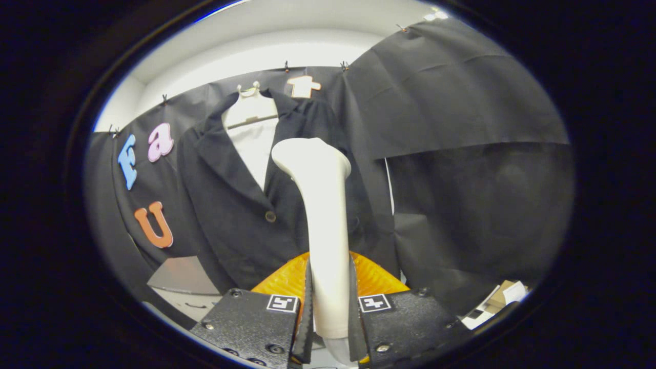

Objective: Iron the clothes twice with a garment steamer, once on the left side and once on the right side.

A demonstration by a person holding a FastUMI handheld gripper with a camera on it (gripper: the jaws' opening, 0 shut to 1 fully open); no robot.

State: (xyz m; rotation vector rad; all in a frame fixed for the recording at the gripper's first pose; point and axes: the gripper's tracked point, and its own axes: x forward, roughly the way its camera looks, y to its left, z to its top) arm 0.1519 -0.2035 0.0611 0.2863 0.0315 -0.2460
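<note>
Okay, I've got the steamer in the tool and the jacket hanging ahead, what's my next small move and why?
Probably ease the steamer forward until its head meets the dark jacket, then stroke down. The tool is shut on the steamer's handle, held upright, and the head sits in front of the jacket's panel beside the button. Whether it already touches the cloth is unclear.

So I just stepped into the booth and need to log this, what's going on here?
A hand-held gripper is shut on the handle of a white garment steamer, both fingers pressing on it. The steamer's head points up toward a dark jacket hanging on a hanger against the booth wall. The head sits in front of the jacket's front panel, right of its button; whether it touches the cloth can't be told.
</note>
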